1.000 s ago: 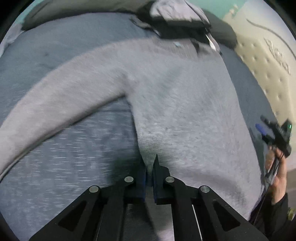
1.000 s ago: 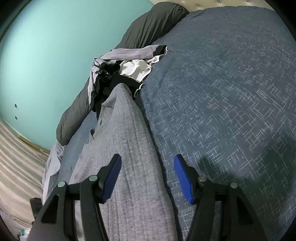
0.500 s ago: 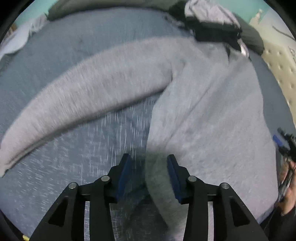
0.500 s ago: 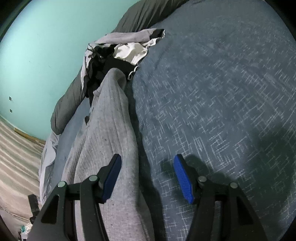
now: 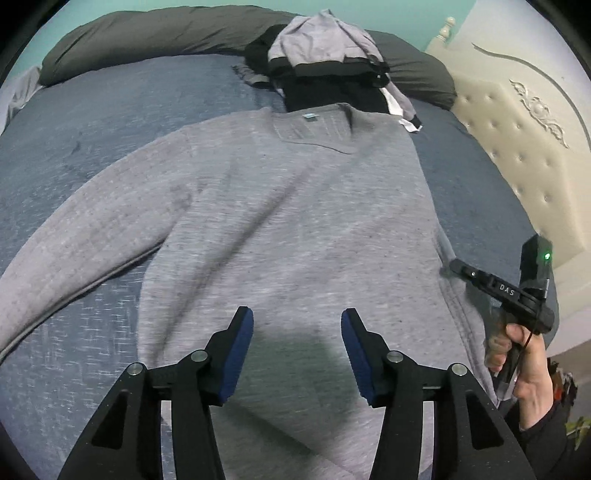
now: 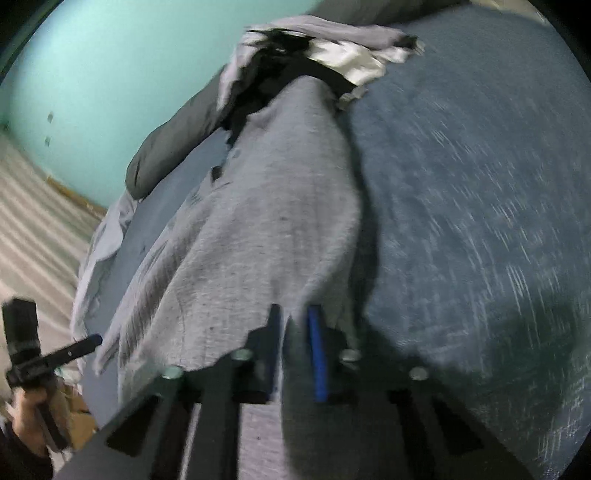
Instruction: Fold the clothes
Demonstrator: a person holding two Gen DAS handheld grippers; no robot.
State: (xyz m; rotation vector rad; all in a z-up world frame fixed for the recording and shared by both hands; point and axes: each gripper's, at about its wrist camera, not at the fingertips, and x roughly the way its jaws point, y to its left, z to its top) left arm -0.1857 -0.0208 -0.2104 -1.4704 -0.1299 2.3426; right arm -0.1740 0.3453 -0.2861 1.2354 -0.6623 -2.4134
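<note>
grey knit sweater [image 5: 295, 206] lies face up on the blue bed [image 5: 110, 110], neck toward the pile of clothes [image 5: 325, 62] by the pillow [image 5: 147, 33], one sleeve [image 5: 85, 236] flung out to my left. my right gripper [image 6: 295, 332] has just been closing and is now pinched on the sweater's right edge, cloth caught between the pads and lifting in a ridge. my left gripper [image 5: 297, 350] has just been opening; its jaws stand apart with nothing between them, hovering over the lower body near the hem. to fold the side in well, i judge i should carry the pinched edge low and level toward the middle, keeping the crease straight from shoulder to hem, and let the left one hold the body flat so the knit does not drag or bunch.
</note>
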